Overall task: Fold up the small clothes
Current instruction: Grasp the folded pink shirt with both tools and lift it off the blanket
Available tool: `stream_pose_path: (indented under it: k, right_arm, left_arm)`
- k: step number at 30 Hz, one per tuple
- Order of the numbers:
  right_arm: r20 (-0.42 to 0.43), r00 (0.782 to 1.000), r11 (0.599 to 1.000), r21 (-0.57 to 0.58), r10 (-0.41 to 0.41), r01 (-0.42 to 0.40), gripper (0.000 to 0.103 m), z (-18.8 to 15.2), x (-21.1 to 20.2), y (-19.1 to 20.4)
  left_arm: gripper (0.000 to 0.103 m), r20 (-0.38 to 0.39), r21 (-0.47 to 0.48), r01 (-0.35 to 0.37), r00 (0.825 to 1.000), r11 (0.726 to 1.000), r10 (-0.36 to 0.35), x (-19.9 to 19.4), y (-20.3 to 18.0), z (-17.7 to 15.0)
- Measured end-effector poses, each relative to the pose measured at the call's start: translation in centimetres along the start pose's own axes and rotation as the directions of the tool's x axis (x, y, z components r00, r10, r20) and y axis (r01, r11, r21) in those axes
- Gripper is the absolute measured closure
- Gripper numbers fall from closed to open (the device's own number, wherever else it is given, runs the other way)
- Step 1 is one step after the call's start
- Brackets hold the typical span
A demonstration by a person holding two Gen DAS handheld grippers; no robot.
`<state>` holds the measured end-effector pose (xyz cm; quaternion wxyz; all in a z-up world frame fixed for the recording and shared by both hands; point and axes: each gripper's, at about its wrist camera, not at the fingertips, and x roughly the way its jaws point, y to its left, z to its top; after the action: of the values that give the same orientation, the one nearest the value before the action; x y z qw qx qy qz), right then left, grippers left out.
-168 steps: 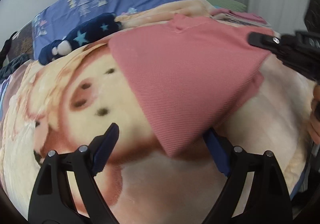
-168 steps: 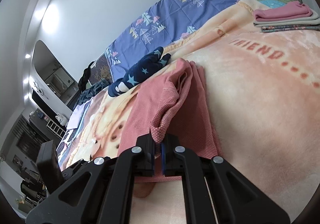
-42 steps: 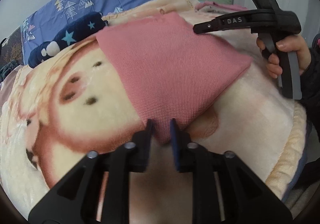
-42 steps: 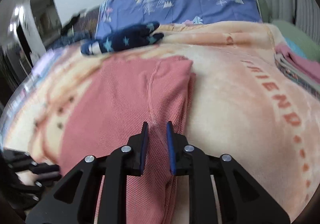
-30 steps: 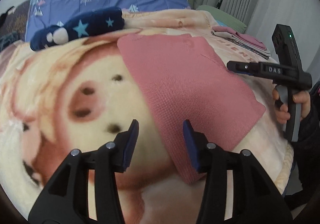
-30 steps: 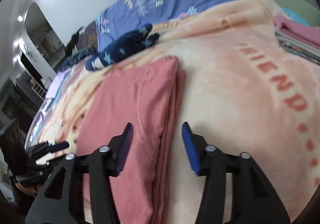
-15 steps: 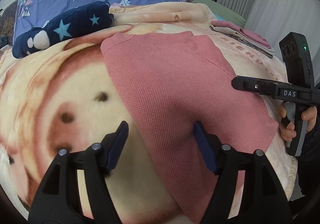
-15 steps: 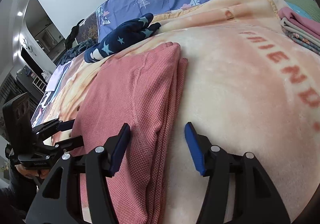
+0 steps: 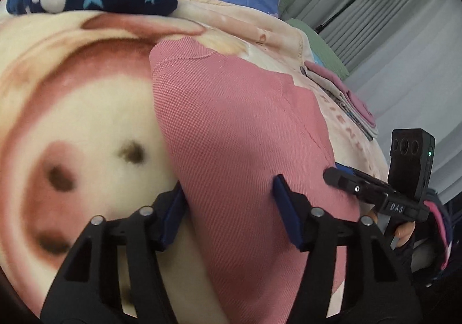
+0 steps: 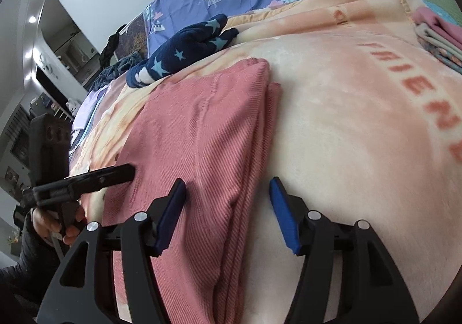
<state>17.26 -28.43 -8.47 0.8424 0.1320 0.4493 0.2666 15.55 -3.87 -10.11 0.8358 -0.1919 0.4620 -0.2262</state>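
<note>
So I've got the pink garment lying folded on the peach blanket, long and narrow, with its stacked layers showing along the edge on my right side. My left gripper is spread wide, one blue pad sitting right at the garment's left edge where it meets the blanket, the other pad over the pink cloth itself; nothing is pinched between them. My right gripper is also spread wide, and it straddles the garment's layered edge, one pad over the fabric and the other over bare blanket just beside it. Can't really tell if the pads are touching the cloth or just hanging over it. Each tool shows up in the other's camera, tips pointing in at the garment from opposite sides. Up past the far end of the garment there's a navy star-print plush thing, lying close to the garment but apart from it, and off near the blanket's right edge a small stack of folded clothes.
</note>
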Motion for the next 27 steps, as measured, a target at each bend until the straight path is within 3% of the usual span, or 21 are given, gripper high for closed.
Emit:
stream_pose_path:
  k: [13, 19, 27]
  right_arm:
    - [-0.029, 0.997, 0.998, -0.001, 0.071, -0.071, 0.042, -0.4, 0.0, -0.1]
    - [-0.071, 0.993, 0.995, 0.038, 0.094, -0.092, 0.043, 1.3, 2.1, -0.4]
    - [-0.090, 0.987, 0.990, 0.060, 0.129, -0.124, 0.059, 2.4, 3.8, -0.8]
  left_arm:
    - [0.051, -0.019, 0.052, 0.040, 0.999, 0.998, -0.039, -0.7, 0.5, -1.6]
    - [0.044, -0.039, 0.062, 0.033, 0.999, 0.998, -0.030, 0.8, 0.0, -0.7]
    - [0.044, -0.047, 0.073, 0.032, 0.998, 0.997, -0.028, 2.3, -0.3, 0.7]
